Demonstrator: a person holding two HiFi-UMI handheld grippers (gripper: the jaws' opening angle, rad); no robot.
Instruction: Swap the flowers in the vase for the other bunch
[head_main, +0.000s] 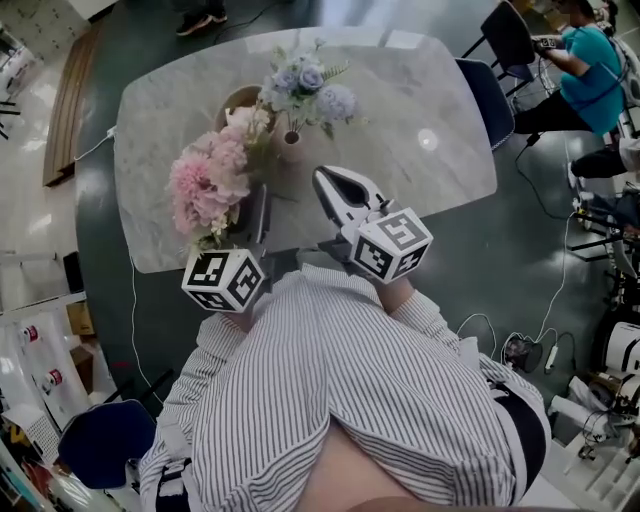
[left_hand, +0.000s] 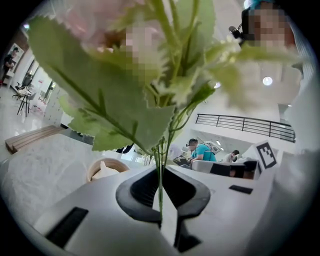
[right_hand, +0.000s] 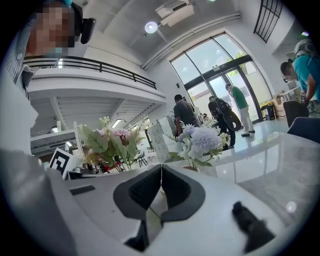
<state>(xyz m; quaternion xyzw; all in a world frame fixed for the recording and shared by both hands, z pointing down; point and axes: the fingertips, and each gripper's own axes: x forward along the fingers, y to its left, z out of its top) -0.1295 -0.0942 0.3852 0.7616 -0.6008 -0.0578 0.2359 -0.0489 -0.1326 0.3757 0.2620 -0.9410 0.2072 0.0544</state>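
Jaws of the left gripper (left_hand: 161, 176) were pinched nearly together on the thin green stems of the pink bunch (head_main: 208, 188), which rose upright from between them. The right gripper (right_hand: 161, 172) had its jaws pressed together with nothing between them, and hung over the near edge of the table (head_main: 420, 90), just right of the pink bunch.

The vase (head_main: 291, 137) stood near the middle of the marble top. The blue bunch (head_main: 305, 85) sat in it and filled its mouth. The upper blooms of the pink bunch reached close beside the blue flowers, on their left. A round bowl (head_main: 240, 98) sat behind the pink bunch, near the vase and partly covered by the flowers.

From the left gripper view, broad leaves and pale blooms took up most of the picture and hid the vase; only the bowl showed below them.

A dark chair (head_main: 488, 95) stood at the table's far right corner. Beyond it sat a person in a teal shirt (head_main: 590, 70). A wooden bench (head_main: 68, 100) lay on the floor to the left, well apart from the table.
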